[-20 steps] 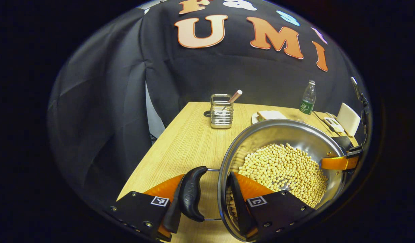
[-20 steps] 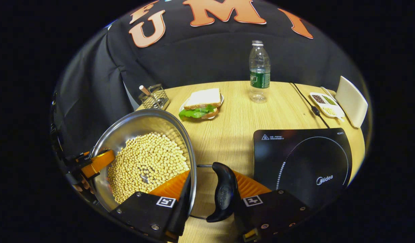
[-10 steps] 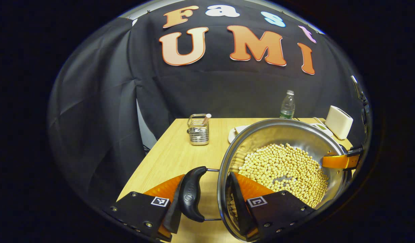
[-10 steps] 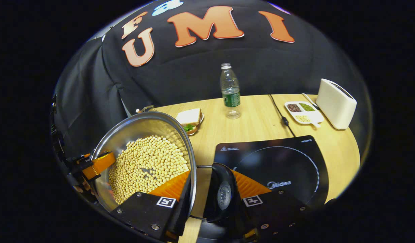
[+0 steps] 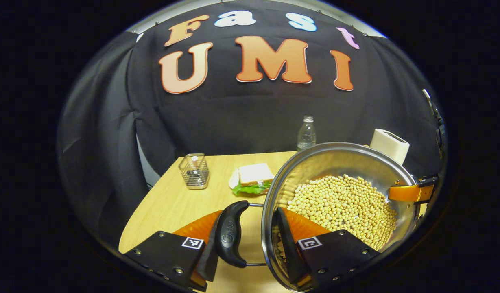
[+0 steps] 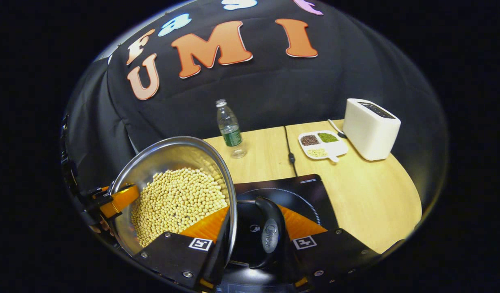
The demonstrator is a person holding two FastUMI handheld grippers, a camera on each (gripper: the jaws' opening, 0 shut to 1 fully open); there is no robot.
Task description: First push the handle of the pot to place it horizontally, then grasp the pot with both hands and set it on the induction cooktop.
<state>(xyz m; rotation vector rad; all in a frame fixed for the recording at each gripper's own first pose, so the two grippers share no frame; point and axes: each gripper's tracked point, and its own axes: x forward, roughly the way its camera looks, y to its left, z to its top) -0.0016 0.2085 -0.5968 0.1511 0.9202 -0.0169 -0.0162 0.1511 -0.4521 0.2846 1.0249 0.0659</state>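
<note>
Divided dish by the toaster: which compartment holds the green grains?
On the divided dish, the green grains fill the rear compartment nearest the toaster; the dark ones sit beside it, the pale ones in front.

Staged kitchen booth, wooden table (image 6: 367, 191), induction cooktop (image 6: 290, 191), toaster (image 6: 370, 128), sandwich (image 5: 254, 179), black cloth wall (image 5: 250, 118)

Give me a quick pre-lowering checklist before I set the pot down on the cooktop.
1. Left gripper grip: one finger outside the pot's handle, one inside the rim. Ok.
2. Right gripper grip: one finger inside the rim, one outside the handle. Ok.
3. Pot over the induction cooktop: the cooktop lies under its right handle; how far it reaches under the pot is hidden. Cannot tell.
4. Soybeans contained, none on the table. Ok.
5. Pot level: cannot tell.
6. Cooktop's visible surface bare; bottle and cable stand behind it. Ok.
</note>
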